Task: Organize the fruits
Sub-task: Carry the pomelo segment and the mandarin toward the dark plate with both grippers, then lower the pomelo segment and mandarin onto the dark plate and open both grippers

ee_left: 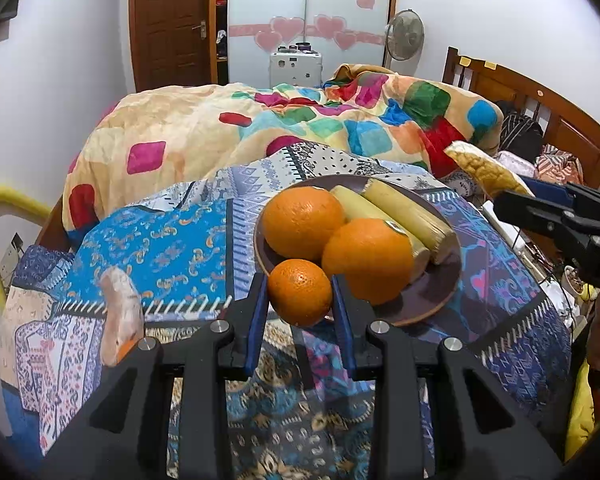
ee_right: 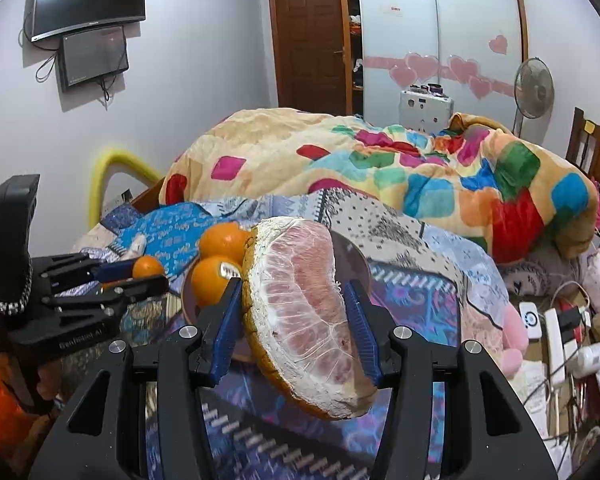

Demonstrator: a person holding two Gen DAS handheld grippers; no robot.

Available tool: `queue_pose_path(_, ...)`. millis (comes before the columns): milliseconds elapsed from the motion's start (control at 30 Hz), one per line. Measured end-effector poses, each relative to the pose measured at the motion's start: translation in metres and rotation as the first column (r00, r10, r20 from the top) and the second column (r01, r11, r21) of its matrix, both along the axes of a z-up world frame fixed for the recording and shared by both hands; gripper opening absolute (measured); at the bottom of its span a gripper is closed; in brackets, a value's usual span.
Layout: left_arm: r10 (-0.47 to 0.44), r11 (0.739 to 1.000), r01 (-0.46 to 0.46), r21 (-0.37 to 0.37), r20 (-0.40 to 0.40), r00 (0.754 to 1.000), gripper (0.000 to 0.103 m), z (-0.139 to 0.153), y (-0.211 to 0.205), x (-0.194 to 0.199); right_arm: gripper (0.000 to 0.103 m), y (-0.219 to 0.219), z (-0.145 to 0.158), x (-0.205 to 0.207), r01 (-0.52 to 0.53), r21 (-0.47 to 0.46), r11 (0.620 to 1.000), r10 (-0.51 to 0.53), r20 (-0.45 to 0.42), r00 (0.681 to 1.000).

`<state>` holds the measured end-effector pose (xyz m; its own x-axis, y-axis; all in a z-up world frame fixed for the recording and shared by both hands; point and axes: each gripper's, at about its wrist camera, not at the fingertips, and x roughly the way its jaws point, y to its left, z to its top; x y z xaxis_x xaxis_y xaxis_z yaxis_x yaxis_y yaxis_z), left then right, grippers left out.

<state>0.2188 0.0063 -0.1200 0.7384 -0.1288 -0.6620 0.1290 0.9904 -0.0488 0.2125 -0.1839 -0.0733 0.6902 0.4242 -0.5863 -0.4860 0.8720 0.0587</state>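
Carrying fruit on both sides now. The left tool (ee_left: 300,300) is clamped on a small orange (ee_left: 299,292), held just at the near rim of the brown plate (ee_left: 432,300). The right tool (ee_right: 294,308) grips a big pomelo wedge (ee_right: 304,316), flesh facing the camera, peel on the outer curve, hanging in the air near the plate's right side.

On the plate already: two larger oranges (ee_left: 304,222) and two pale yellow cut stalks (ee_left: 410,212), sugarcane by the look of them, lying side by side at the back. So the job looks well along, I'd say, with these two carried pieces left to land. One more piece, a pale wedge (ee_left: 120,312), lies on the patterned cloth (ee_left: 160,240) to the left of the plate, not yet gathered.

Room is tight on the plate: the free patch is the near right part, beside the front orange. The plate sits on soft, rumpled bedding, with the quilt (ee_left: 204,128) heaped behind it, so a heavy landing could tip it. The two tools are close together at the plate; coming in one at a time seems safer.
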Motion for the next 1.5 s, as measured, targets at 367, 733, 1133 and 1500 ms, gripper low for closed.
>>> queue_pose_path(367,-0.019,0.999,0.02,0.025,-0.025,1.0,0.031,-0.01,-0.002,0.026,0.048,0.029,-0.009,0.037,0.007,-0.018,1.0,-0.008,-0.027,1.0)
queue_pose_path(733,-0.027,0.999,0.028,0.018,-0.057,0.998,0.031,-0.017,0.0,0.036,0.048,0.043,-0.028,0.069,-0.005,-0.009,1.0,0.004,-0.139,0.99)
queue_pose_path(1133,-0.019,1.0,0.02,0.016,-0.079,0.997,0.038,-0.02,0.002,0.04,0.048,0.049,-0.026,0.066,-0.007,-0.044,0.999,0.002,-0.114,0.993)
queue_pose_path(1500,0.016,1.0,-0.016,-0.005,0.009,1.0,0.048,0.017,0.02,0.008,0.048,0.042,-0.009,0.044,-0.009,-0.045,0.999,0.006,-0.065,0.998)
